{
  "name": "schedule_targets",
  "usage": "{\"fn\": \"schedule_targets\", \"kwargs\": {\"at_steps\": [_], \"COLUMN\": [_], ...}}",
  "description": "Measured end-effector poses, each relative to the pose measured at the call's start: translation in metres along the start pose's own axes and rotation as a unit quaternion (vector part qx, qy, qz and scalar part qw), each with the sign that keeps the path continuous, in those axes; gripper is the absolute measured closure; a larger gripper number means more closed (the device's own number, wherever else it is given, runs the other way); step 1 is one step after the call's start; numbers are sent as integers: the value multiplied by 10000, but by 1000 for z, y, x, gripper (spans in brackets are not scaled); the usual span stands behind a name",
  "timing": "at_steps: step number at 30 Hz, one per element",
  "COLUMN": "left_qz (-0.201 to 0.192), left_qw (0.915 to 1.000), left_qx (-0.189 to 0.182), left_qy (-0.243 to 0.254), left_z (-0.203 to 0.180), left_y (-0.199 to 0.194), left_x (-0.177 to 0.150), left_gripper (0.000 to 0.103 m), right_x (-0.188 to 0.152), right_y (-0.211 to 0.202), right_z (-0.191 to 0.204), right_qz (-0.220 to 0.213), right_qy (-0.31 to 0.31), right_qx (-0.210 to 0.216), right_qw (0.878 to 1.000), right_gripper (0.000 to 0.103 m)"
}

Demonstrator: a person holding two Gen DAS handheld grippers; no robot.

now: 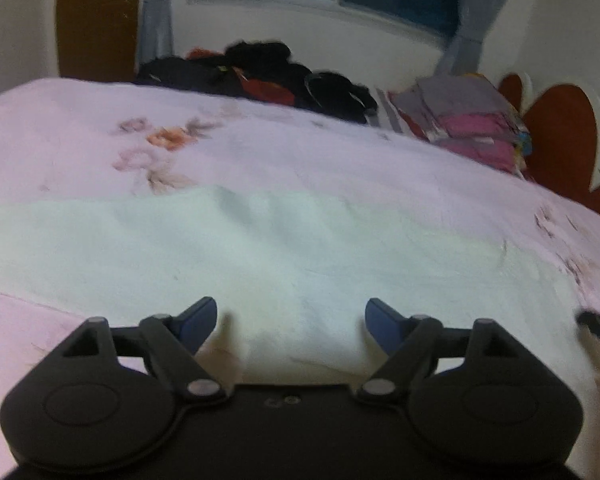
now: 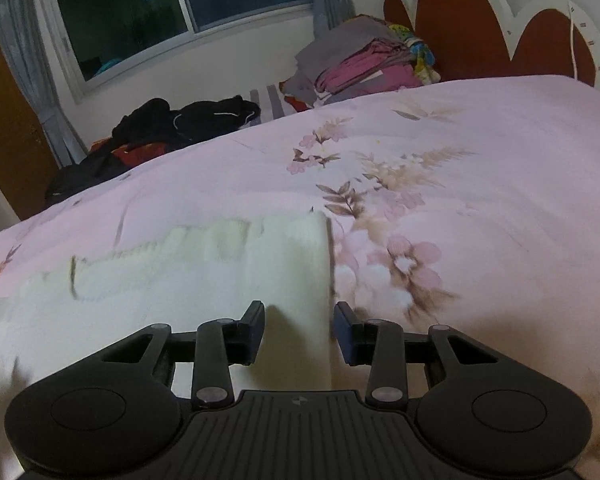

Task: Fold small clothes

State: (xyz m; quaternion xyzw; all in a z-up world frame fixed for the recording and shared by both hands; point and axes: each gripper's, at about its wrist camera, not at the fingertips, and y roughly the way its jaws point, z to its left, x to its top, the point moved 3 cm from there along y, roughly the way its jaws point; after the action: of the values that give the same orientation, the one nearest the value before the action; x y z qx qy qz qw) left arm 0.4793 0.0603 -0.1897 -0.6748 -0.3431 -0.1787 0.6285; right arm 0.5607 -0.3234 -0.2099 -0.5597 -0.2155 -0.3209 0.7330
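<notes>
A white garment (image 1: 260, 248) lies spread flat on the pink floral bed cover (image 1: 300, 152). My left gripper (image 1: 290, 312) hovers low over its near part, jaws wide open with nothing between them. In the right wrist view the white garment (image 2: 204, 280) shows a ribbed band and a straight right edge. My right gripper (image 2: 300, 316) stands half open astride that edge. The cloth runs flat between its fingers (image 2: 256, 328), and the pads do not press on it.
A heap of dark and red clothes (image 1: 260, 72) lies at the bed's far side under the window (image 2: 148, 12). A stack of folded pink and grey clothes (image 2: 364, 64) sits by the red-brown headboard (image 2: 460, 28). Floral bed cover (image 2: 480, 160) stretches to the right.
</notes>
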Motion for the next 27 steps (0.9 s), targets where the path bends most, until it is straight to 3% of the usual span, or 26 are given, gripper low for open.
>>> {"fn": "schedule_targets", "kwargs": {"at_steps": [1, 2, 5, 8, 12, 18, 27], "left_qz": [92, 188, 597, 562, 448, 230, 61], "left_qw": [9999, 9998, 9976, 9974, 9976, 9971, 9954], "left_qx": [12, 74, 325, 439, 521, 705, 958], "left_qy": [43, 86, 132, 88, 118, 174, -63], "left_z": [-3, -6, -8, -6, -1, 12, 69], "left_y": [5, 10, 24, 17, 2, -26, -61], "left_x": [-1, -3, -10, -11, -9, -6, -6], "left_gripper": [24, 24, 30, 30, 27, 27, 25], "right_x": [3, 4, -1, -2, 3, -2, -28], "right_y": [6, 11, 25, 16, -7, -26, -33], "right_z": [0, 1, 1, -1, 11, 59, 148], "right_qz": [-1, -13, 120, 37, -127, -123, -25], "right_qy": [-21, -91, -510, -532, -462, -730, -1162], "right_qx": [-54, -148, -542, -632, -243, 392, 980], "right_qw": [10000, 9998, 9972, 9966, 9986, 9965, 9884], "right_gripper": [44, 41, 41, 40, 40, 40, 40]}}
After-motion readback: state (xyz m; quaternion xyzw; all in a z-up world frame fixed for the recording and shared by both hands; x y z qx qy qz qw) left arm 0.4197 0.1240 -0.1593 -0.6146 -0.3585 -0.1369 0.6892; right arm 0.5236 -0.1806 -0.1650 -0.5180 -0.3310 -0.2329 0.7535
